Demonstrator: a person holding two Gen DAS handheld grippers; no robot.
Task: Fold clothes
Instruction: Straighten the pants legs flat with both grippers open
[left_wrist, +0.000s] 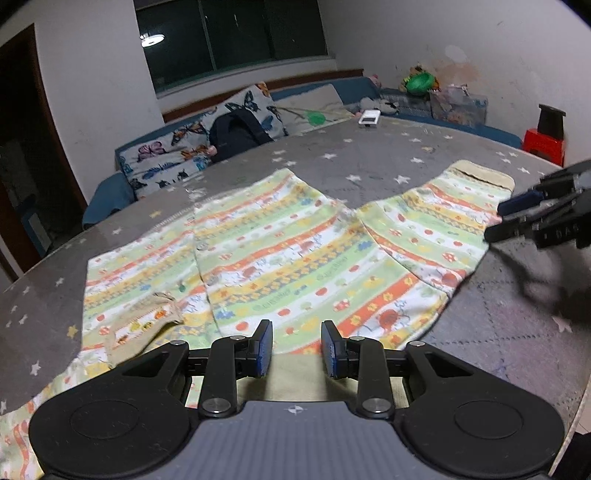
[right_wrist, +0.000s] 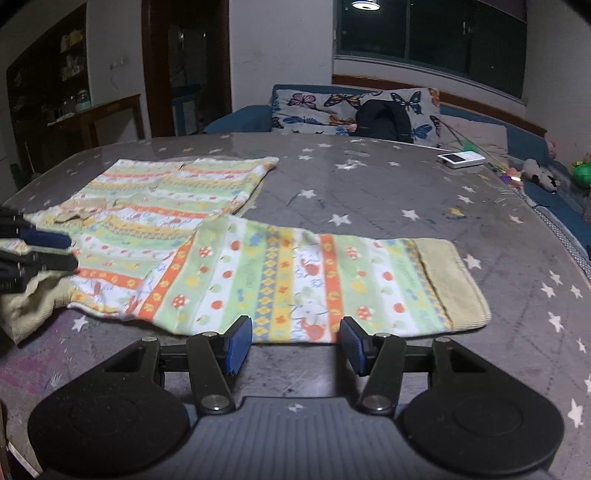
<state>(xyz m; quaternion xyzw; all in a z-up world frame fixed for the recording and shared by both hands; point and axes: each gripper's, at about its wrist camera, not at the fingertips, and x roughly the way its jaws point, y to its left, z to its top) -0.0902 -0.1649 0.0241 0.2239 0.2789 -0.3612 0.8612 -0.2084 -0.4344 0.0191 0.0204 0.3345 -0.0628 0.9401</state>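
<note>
A child's striped, patterned shirt (left_wrist: 280, 254) lies spread on the grey star-print table (left_wrist: 369, 162). One sleeve with a beige cuff (left_wrist: 484, 175) stretches to the right; the other cuff (left_wrist: 144, 325) is folded over the body at the left. My left gripper (left_wrist: 297, 347) is open over the shirt's near hem, holding nothing. My right gripper (right_wrist: 296, 341) is open at the near edge of the long sleeve (right_wrist: 295, 277), just off the cloth. The right gripper also shows at the right edge of the left wrist view (left_wrist: 524, 221). The left gripper shows at the left edge of the right wrist view (right_wrist: 55, 251).
A white device (left_wrist: 369, 118) lies on the far side of the table, also in the right wrist view (right_wrist: 461, 159). Behind the table are a blue sofa with butterfly cushions (left_wrist: 184, 147), a black bag (left_wrist: 236, 133) and a red stool (left_wrist: 545, 146).
</note>
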